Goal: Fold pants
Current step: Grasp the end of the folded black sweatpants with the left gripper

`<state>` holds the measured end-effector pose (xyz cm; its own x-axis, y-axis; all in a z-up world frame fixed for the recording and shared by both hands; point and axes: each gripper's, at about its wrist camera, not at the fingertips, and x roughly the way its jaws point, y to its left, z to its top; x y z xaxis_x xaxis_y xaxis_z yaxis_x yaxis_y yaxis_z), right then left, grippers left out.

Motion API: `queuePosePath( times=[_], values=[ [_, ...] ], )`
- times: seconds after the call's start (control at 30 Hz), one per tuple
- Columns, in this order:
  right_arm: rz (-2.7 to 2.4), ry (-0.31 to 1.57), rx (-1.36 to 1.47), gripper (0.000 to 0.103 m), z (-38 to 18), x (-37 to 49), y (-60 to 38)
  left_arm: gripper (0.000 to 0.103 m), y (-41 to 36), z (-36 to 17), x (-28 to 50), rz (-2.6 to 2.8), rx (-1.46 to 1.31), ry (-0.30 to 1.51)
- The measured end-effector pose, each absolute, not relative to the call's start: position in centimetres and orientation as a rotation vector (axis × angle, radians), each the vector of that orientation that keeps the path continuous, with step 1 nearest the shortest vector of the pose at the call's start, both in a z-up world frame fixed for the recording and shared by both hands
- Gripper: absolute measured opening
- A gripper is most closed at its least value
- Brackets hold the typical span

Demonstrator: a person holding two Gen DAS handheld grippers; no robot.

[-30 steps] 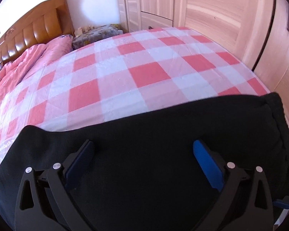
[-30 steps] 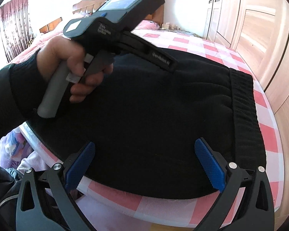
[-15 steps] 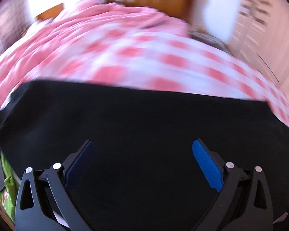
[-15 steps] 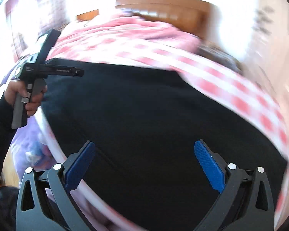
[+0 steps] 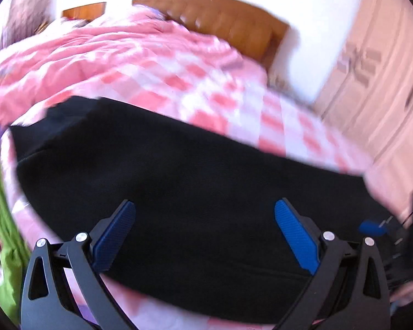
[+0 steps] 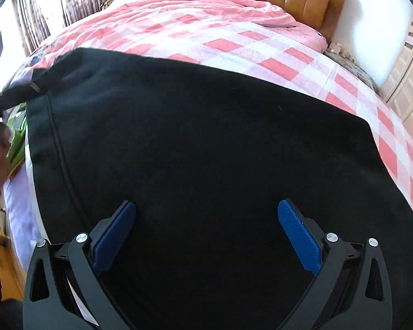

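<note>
Pants (image 6: 206, 151) — black, thick knit, lying flat across the near edge of the bed (image 6: 261, 52), one end at the bed's left side. Judged soft, limp, moderately heavy, not slippery; best taken at corners or along the seamed end, both layers pinched together. Long axis runs left to right across both views; which end is the waist cannot be told. Left gripper (image 5: 205, 233) — fingers spread wide, holding nothing. Right gripper (image 6: 206, 233) — likewise wide apart, empty, over the cloth.
</note>
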<state>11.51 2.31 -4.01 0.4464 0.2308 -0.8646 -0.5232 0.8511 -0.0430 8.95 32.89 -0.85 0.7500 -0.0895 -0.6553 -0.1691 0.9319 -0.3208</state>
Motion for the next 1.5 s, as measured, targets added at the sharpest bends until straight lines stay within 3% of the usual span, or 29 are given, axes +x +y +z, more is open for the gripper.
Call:
queuePosePath(
  times=[0.23, 0.37, 0.53, 0.9, 1.07, 1.2, 1.5],
  values=[
    [0.536, 0.88, -0.339, 0.099, -0.8, 11.1, 7.3, 0.101, 46.7, -0.9, 5.7, 0.31, -0.599, 0.707],
    [0.63, 0.835, -0.403, 0.099, -0.7, 10.7, 12.9, 0.101, 50.6, -1.9, 5.8, 0.312, -0.691, 0.761],
    [0.738, 0.784, -0.543, 0.099, -1.8, 8.4, 19.4, 0.101, 50.6, -3.2, 7.5, 0.188, -0.812, 0.765],
    [0.703, 0.826, -0.433, 0.099, -1.5, 9.4, 17.0, 0.1, 51.5, -4.6, 7.7, 0.117, -0.946, 0.75],
    [0.707, 0.829, -0.423, 0.099, -1.6, 9.2, 17.2, 0.079, 51.9, -4.1, 8.6, 0.085, -0.95, 0.736],
    [0.708, 0.826, -0.415, 0.099, -1.5, 9.2, 17.1, 0.079, 51.5, -4.9, 9.9, 0.115, -0.942, 0.783],
    [0.703, 0.842, -0.372, 0.099, -1.7, 10.2, 17.0, 0.08, 50.7, -5.8, 10.4, 0.056, -0.945, 0.678]
  ],
)
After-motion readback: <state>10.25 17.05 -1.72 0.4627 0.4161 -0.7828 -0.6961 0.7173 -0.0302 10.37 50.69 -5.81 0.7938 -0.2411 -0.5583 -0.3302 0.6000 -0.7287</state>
